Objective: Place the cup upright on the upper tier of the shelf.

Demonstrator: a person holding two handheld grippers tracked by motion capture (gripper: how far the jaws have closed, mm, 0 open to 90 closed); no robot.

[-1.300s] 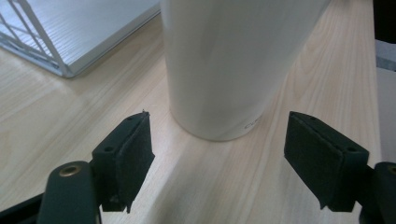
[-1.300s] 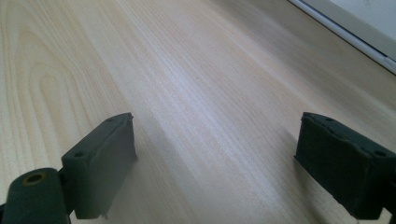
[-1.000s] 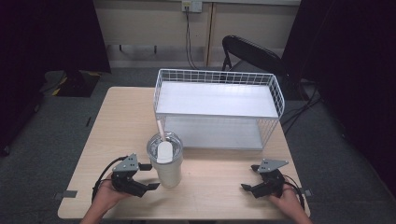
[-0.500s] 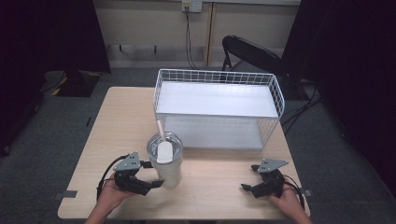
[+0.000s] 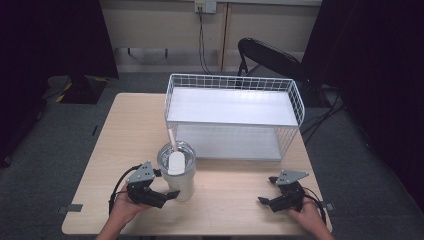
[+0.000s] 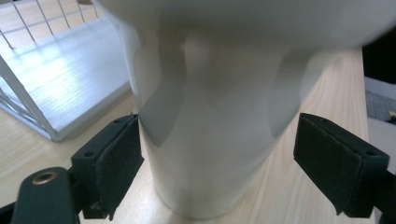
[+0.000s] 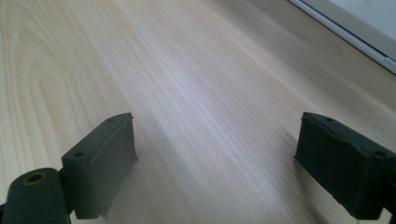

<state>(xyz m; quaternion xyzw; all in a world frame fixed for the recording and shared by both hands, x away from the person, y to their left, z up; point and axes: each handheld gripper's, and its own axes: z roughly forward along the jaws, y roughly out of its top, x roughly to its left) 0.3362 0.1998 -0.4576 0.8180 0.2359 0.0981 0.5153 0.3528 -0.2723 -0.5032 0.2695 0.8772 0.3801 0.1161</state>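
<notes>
A white tumbler (image 5: 177, 175) with a clear lid and a straw stands upright on the wooden table (image 5: 130, 130), near its front left. My left gripper (image 5: 167, 195) is level at the tumbler's lower part. Its jaws have just been opening, and the tumbler (image 6: 210, 107) now stands between them. In the left gripper view the left pad (image 6: 116, 158) sits at the tumbler's wall and the right pad (image 6: 341, 163) is clear of it. My right gripper (image 5: 265, 201) rests open low over bare wood at the front right, with nothing between its pads (image 7: 102, 158).
A white wire basket (image 5: 232, 80) with a flat shelf stands on the far half of the table, just behind the tumbler. A dark chair (image 5: 265, 55) stands beyond the table. Bare tabletop lies between the two hands.
The left gripper has shifted slightly right toward the tumbler and its jaws have spread around the tumbler's lower part. The right gripper has not moved.
</notes>
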